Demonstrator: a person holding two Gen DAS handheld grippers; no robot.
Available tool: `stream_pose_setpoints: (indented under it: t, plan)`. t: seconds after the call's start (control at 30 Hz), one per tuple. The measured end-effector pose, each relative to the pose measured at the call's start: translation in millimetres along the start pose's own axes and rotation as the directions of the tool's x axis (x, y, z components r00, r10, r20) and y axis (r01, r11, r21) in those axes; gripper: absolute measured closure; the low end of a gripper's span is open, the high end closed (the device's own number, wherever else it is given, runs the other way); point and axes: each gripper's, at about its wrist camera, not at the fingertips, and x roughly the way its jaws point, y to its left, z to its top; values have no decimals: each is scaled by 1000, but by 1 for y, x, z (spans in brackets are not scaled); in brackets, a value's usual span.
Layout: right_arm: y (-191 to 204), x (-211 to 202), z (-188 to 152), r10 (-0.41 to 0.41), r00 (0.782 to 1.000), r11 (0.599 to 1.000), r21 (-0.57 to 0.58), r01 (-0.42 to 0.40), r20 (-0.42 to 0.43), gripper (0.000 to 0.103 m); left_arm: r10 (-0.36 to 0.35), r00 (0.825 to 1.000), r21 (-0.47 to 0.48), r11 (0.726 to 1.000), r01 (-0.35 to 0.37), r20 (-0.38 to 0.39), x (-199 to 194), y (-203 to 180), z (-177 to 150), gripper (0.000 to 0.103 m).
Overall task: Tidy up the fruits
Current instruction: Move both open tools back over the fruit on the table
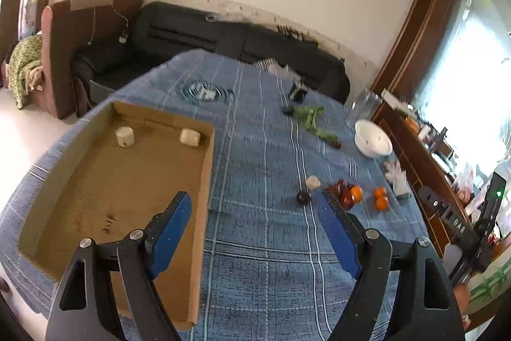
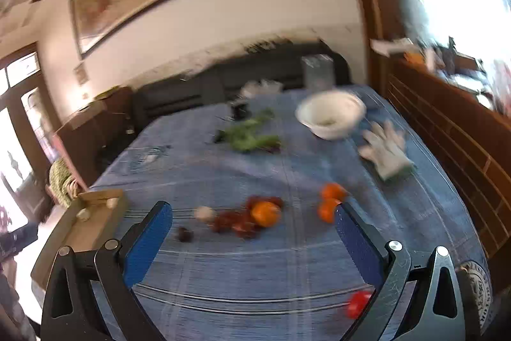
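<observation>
**Both grippers wide open above the fruit on the blue cloth**

The left gripper (image 1: 254,206) hangs over the blue checked tablecloth (image 1: 262,261) with its blue-padded fingers spread wide and nothing between them. The right gripper (image 2: 254,218) is held the same way, jaws far apart and empty, above the same cloth; its view is smeared by motion.

Beside the left gripper sits a shallow cardboard tray (image 1: 204,181) holding two pale, blocky pieces (image 1: 124,136) near its far wall. The fruit lies loose on the cloth, well apart from the tray: a cluster of dark red fruits (image 2: 236,221) with an orange (image 2: 265,213) touching them, two more oranges (image 2: 329,202) just beside, a small dark round fruit (image 2: 185,235), and a pale lump (image 2: 204,212). A red fruit (image 2: 357,304) lies nearer, by the right gripper's outer finger.

Farther off are leafy greens (image 2: 252,136), a white bowl (image 2: 330,117) and a white glove (image 2: 386,152). A round printed emblem on the cloth (image 1: 204,91) is too blurred to read.
</observation>
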Motion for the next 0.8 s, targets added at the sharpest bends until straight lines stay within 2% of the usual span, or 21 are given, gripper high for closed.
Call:
stream_pose_setpoints:
  t: [0.1, 0.2, 0.33, 0.4, 0.5, 0.57, 0.67, 0.8]
  plan:
    - [-33, 10, -3, -42, 998, 999, 31, 43, -51, 1, -12, 999, 9, 1000, 12, -48, 22, -4, -4, 23]
    - [-60, 14, -13, -80, 992, 994, 64, 87, -97, 6, -36, 993, 6, 999, 37, -108, 49, -10, -8, 23]
    - [-88, 25, -20, -103, 980, 985, 122, 125, -168, 33, -68, 983, 39, 996, 76, -169, 76, -28, -14, 24]
    - [-99, 30, -22, -104, 976, 977, 162, 136, -189, 35, -88, 979, 53, 994, 100, -185, 86, -37, -15, 36]
    - [-106, 32, -25, -82, 967, 973, 192, 131, -242, 35, -100, 971, 85, 989, 121, -216, 100, -51, -17, 44]
    - [-103, 26, -32, -73, 958, 981, 155, 120, -277, 35, -98, 969, 114, 985, 126, -226, 107, -58, -19, 44]
    - [-91, 20, -48, -120, 945, 989, 52, 142, -303, 35, -85, 964, 144, 982, 124, -252, 125, -68, -20, 45]
    - [-80, 21, -66, -155, 935, 988, -27, 155, -319, 37, -67, 952, 151, 982, 117, -299, 158, -76, -21, 45]
